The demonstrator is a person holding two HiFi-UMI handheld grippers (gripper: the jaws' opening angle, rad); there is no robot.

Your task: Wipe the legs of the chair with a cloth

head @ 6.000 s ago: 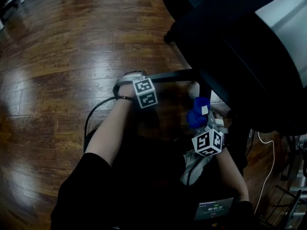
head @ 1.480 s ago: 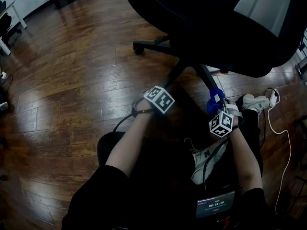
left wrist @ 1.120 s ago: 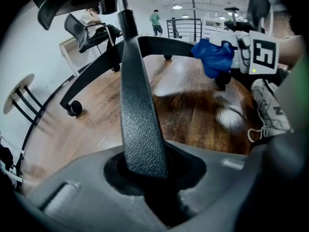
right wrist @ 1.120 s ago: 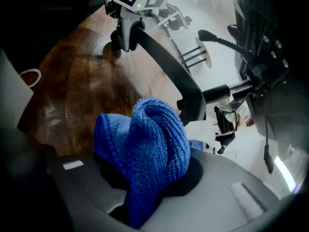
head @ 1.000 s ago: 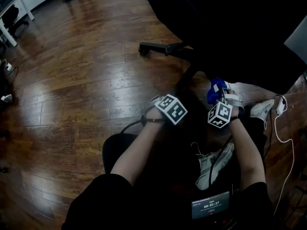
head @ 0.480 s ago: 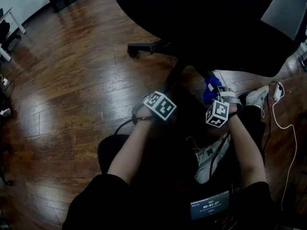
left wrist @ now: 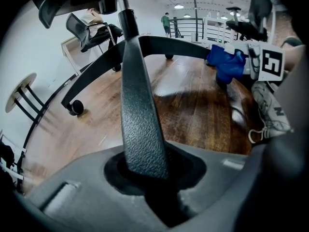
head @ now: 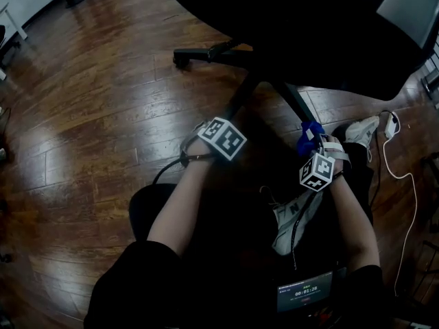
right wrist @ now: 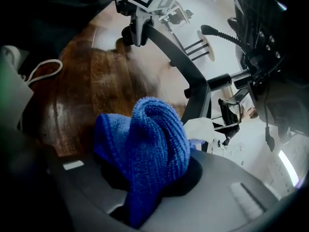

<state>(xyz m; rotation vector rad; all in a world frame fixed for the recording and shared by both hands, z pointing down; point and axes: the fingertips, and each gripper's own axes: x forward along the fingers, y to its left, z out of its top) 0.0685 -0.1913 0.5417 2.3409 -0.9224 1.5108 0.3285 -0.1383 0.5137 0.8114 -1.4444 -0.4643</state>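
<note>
The black office chair's base spreads its legs over the wood floor. My left gripper (head: pixel 209 125) (left wrist: pixel 149 173) is shut on one textured black leg (left wrist: pixel 140 105) (head: pixel 236 105) that runs toward me. To the right, my right gripper (head: pixel 312 144) (right wrist: pixel 149 178) is shut on a bunched blue cloth (head: pixel 310 136) (right wrist: pixel 145 146) (left wrist: pixel 227 62). The cloth rests against a neighbouring leg (head: pixel 293 100) near its outer end. A third leg (head: pixel 206 52) points left and ends in a caster (head: pixel 180 58). The dark seat (head: pixel 309 19) hides the hub.
A person's white sneakers lie near my arms, one (head: pixel 291 218) below the right gripper and one (head: pixel 360 130) beside it. A white cable (head: pixel 405 204) and plug (head: pixel 392 122) trail along the right. A small screen (head: pixel 305 297) sits at the bottom edge.
My right gripper has slid with the blue cloth outward along the chair leg, toward me. The left gripper has kept its hold on the other leg.
</note>
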